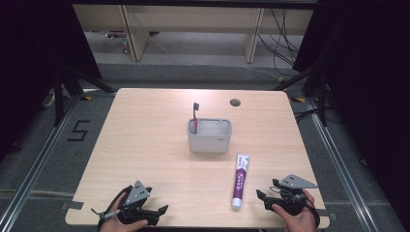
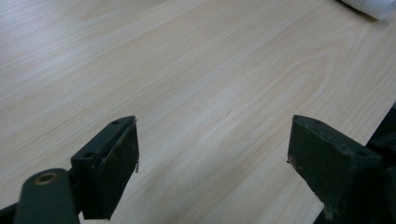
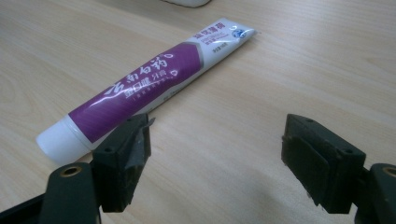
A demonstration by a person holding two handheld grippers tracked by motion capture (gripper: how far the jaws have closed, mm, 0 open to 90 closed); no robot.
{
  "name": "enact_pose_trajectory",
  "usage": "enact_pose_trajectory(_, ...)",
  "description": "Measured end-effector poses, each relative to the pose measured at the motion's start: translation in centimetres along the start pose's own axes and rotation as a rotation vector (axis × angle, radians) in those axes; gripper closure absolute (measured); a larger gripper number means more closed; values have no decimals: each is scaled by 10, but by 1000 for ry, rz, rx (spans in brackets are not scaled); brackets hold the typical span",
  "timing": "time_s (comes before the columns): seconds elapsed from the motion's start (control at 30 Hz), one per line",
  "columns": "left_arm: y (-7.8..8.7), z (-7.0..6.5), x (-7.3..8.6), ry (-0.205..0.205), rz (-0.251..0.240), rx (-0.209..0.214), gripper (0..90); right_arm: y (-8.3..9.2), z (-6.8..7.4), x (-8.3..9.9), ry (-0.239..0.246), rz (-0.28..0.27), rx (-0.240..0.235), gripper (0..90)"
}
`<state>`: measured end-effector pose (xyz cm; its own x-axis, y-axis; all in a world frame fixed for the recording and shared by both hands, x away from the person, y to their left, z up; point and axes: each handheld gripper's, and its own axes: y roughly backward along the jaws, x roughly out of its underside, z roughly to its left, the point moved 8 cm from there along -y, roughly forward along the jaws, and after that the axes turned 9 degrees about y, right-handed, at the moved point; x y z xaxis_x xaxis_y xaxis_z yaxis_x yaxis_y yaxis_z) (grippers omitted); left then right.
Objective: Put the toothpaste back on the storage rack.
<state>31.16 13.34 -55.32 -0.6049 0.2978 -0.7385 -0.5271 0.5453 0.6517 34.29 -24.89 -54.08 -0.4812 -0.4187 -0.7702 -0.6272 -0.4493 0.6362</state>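
From the high view we're looking forward and down over the whole wooden table, the grey holder mid-table, the toothpaste tube nearer the front edge, and beyond it floor and shelving. The left gripper view sits low and close, staring along its own black jaws over bare tabletop, a white object clipped at the top right corner. The right gripper view is equally low, facing the toothpaste tube just past its jaws, the same tube the high view shares.
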Motion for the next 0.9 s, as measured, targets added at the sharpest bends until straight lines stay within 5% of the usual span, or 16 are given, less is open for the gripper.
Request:
enact_pose_trajectory(0.27,-1,-4,4,-12,12,7,161,-1,-4,1,-1,22,8,250)
enact_pose_trajectory(0.5,-1,-2,4,-20,15,-4,162,-1,1,-7,-53,49,-8,250)
enact_pose_trajectory(0.73,-2,-5,5,-13,14,7,162,-6,2,-33,5,21,-23,288)
enact_pose_trajectory(0.9,-3,-2,5,-25,25,3,161,-19,12,-38,21,83,-36,292)
